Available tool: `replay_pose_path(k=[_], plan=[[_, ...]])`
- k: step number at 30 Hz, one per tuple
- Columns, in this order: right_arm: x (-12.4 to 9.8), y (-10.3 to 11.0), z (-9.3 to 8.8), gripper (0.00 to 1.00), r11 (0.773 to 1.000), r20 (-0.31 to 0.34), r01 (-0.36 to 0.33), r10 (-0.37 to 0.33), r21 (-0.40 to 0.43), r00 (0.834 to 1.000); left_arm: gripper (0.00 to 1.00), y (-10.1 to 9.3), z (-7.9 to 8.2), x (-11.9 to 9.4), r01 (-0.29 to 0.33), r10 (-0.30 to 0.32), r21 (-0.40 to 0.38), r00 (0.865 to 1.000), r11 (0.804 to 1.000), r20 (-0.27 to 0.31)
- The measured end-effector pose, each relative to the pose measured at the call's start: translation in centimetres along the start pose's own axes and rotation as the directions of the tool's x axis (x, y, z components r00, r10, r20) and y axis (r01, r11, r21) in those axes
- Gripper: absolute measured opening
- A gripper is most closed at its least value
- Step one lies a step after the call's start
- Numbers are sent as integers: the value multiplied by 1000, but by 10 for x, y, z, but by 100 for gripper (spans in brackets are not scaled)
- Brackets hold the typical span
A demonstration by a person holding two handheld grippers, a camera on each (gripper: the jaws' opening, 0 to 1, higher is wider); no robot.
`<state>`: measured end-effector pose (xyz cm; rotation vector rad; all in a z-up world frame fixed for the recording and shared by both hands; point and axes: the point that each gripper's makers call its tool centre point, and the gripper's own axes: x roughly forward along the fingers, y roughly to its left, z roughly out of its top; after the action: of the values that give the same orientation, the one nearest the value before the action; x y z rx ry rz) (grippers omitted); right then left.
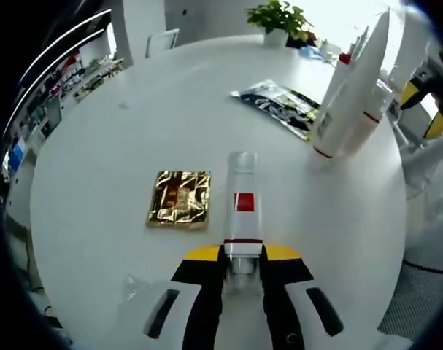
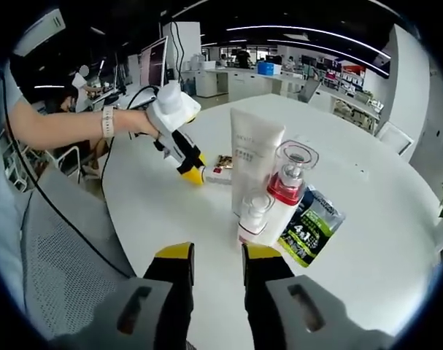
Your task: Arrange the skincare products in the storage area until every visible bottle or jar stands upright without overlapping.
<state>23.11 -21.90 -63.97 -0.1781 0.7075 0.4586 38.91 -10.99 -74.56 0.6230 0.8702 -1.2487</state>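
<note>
White round table (image 1: 119, 160); on it a clear bottle (image 1: 243, 204) with a red square label and a dark red band, and at its 9 o'clock a crinkled gold foil sachet (image 1: 179, 198) with a red centre. The black sachet (image 2: 311, 222) carries green and white print, the tall tube (image 2: 254, 160) is white, and the pump bottle (image 2: 288, 186) is white with a red collar and clear cap. Both the left gripper (image 1: 243, 271) and right gripper (image 2: 217, 271) are black with yellow tips and white bodies.
</note>
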Motion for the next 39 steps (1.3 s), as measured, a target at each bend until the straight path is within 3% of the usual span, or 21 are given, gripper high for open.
replay_pose_path(k=[8, 13, 22, 29, 39], plan=[[3, 16, 3, 27, 999, 22, -39, 39, 7, 999, 16, -17, -7, -3, 14, -13, 10, 1000, 1000, -23], [7, 24, 2, 27, 998, 24, -68, 68, 8, 997, 16, -26, -12, -6, 31, -32, -26, 999, 999, -28], [15, 41, 4, 28, 994, 49, -109, 110, -18, 993, 15, -44, -25, -13, 56, -56, 4, 997, 998, -49], [27, 55, 6, 30, 988, 63, -133, 138, -76, 988, 15, -59, -34, -18, 52, -46, 82, 996, 995, -70], [42, 63, 6, 31, 977, 50, -138, 148, -163, 988, 15, -77, -34, -29, 24, -5, 241, 997, 970, -78]])
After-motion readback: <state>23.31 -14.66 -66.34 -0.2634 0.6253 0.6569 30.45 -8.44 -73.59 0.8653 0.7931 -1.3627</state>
